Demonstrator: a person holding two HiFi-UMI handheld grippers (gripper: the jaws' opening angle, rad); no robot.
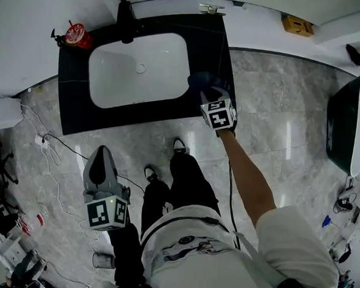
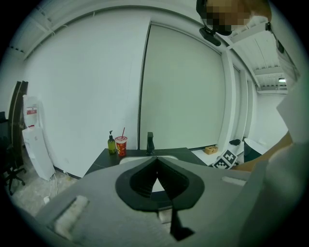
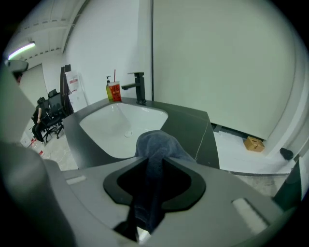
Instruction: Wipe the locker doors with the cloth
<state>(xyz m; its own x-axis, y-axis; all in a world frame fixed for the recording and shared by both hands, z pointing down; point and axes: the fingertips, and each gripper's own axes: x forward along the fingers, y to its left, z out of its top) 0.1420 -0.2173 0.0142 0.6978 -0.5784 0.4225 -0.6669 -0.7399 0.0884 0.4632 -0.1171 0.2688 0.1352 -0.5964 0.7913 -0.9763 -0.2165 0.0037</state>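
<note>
Cloth: a dark blue cloth [image 3: 153,144] is being kept on the right front corner of the black counter [image 1: 72,98], just beside the white sink [image 1: 120,77]. One fold is being drawn up between the right tongs while the rest is lying bunched on the counter.

Right tongs: the right gripper [image 3: 153,161] is being held clamped on the cloth. The fabric is filling the gap between its jaws.

Why it is held so: the cloth is probably being gathered from the counter so that it can be carried to the locker doors. This is a judgement, since no wiping is being done yet.

Right arm: a bare forearm [image 1: 247,178] is being stretched forward from the body. The tongs are being pointed steeply down at the counter, with the marker cube facing up.

Left tongs: the left gripper [image 1: 102,155] is being kept with its jaw tips together and nothing between them.

Why it is held so: it is probably being parked out of the way, as only one cloth is being handled.

Left arm: the left tongs are being held low by the left leg, over the marble floor [image 1: 277,121], well apart from the counter and tilted slightly down.

Locker doors: none is being touched. Pale flat panels are being shown behind the sink, but whether they are the doors cannot be told.

Other things: a black tap [image 1: 125,18] and a red cup [image 1: 76,35] are being left standing at the back of the counter.
</note>
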